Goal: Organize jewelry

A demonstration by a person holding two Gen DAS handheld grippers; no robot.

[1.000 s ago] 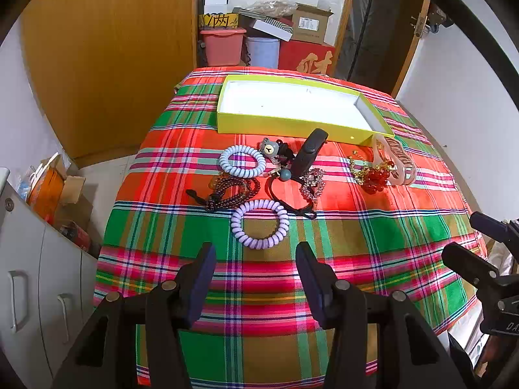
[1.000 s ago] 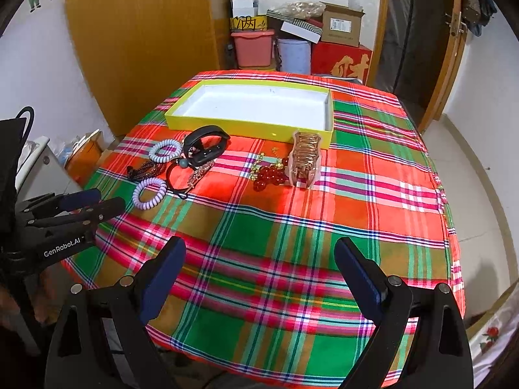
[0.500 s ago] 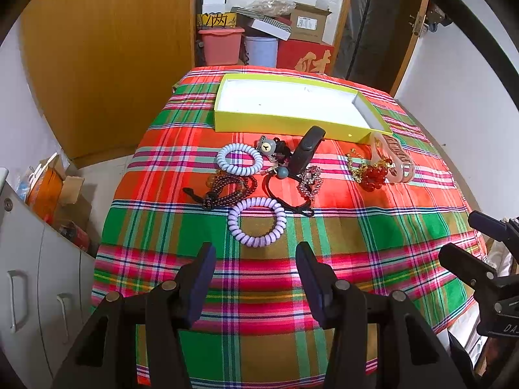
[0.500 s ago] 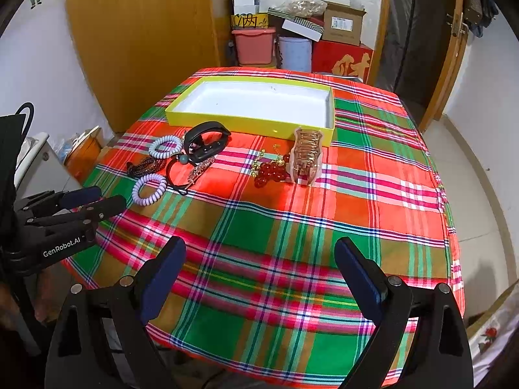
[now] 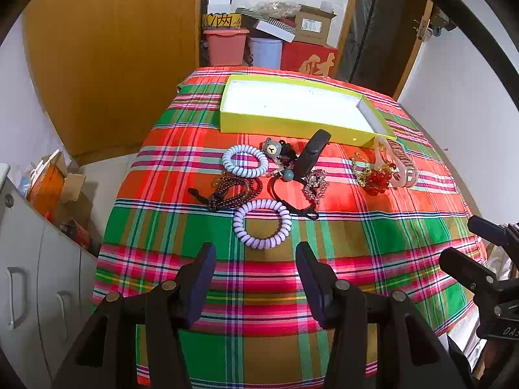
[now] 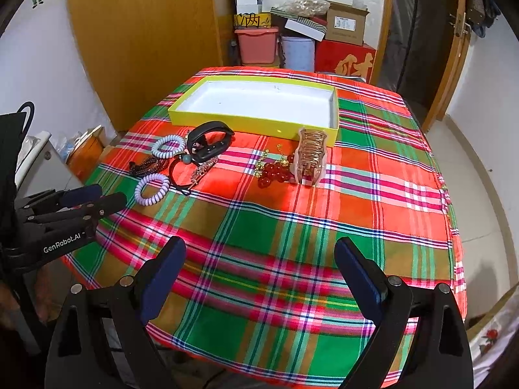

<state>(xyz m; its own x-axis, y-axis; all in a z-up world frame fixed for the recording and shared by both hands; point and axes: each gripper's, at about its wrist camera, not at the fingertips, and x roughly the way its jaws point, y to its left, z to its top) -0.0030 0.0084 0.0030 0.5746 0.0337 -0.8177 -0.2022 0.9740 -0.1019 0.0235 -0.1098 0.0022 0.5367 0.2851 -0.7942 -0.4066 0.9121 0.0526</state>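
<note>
A yellow tray (image 5: 282, 124) (image 6: 246, 118) with a white inside stands empty at the table's far side. In front of it lie a pale blue coil band (image 5: 245, 161), a purple coil band (image 5: 262, 223) (image 6: 151, 190), a dark bead bracelet (image 5: 232, 191), a black wristband (image 5: 312, 155) (image 6: 207, 141), a bear charm (image 5: 272, 147), a sparkly piece (image 5: 314, 183), red beads (image 5: 376, 180) (image 6: 274, 171) and a pink hair claw (image 5: 399, 165) (image 6: 311, 159). My left gripper (image 5: 256, 267) is open, just short of the purple band. My right gripper (image 6: 259, 269) is open above the plaid cloth, empty.
The plaid tablecloth (image 6: 292, 227) covers the whole table. Boxes and bins (image 6: 292, 39) are stacked behind it beside a wooden wardrobe (image 6: 146, 32). A grey cabinet (image 5: 39, 272) stands to the left. A door (image 6: 454, 48) is at the right.
Both grippers have crept forward over the table, so the jewelry sits slightly nearer to them. Nothing has been picked up and both stay open.
</note>
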